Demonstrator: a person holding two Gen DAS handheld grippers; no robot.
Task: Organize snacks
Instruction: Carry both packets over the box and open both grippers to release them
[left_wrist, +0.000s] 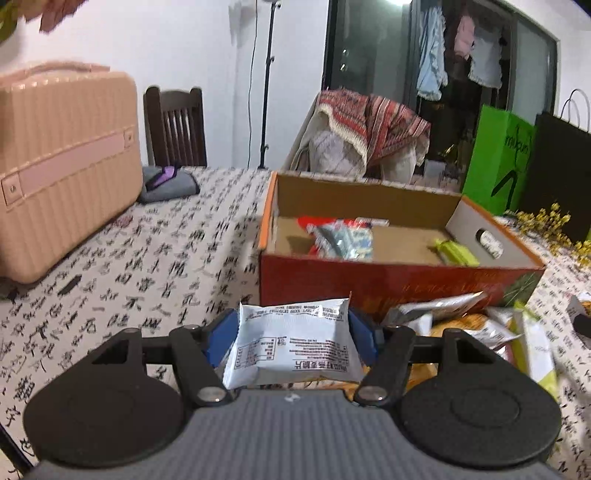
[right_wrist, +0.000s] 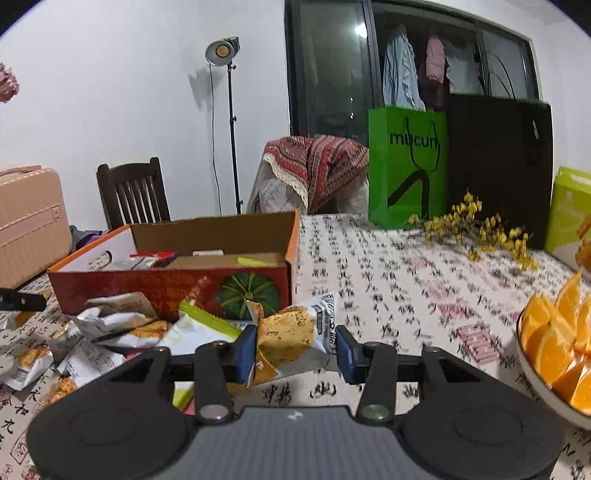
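Calligraphy-printed cloth covers the surface in front of you, black brush characters all over it. Your left gripper is closed on a white snack packet, its blue pads pressed against both sides; the packet's back faces you, with small printed text too fine to read. Your right gripper pinches an orange-and-white snack packet the same way, held just above the cloth. Behind both sits the open cardboard box, red-sided with a green pumpkin printed on it, a few packets already inside. More loose snack packets lie heaped against its front. You can read "mucun" on the green paper bag. Orange wedges fill a plate at your right.
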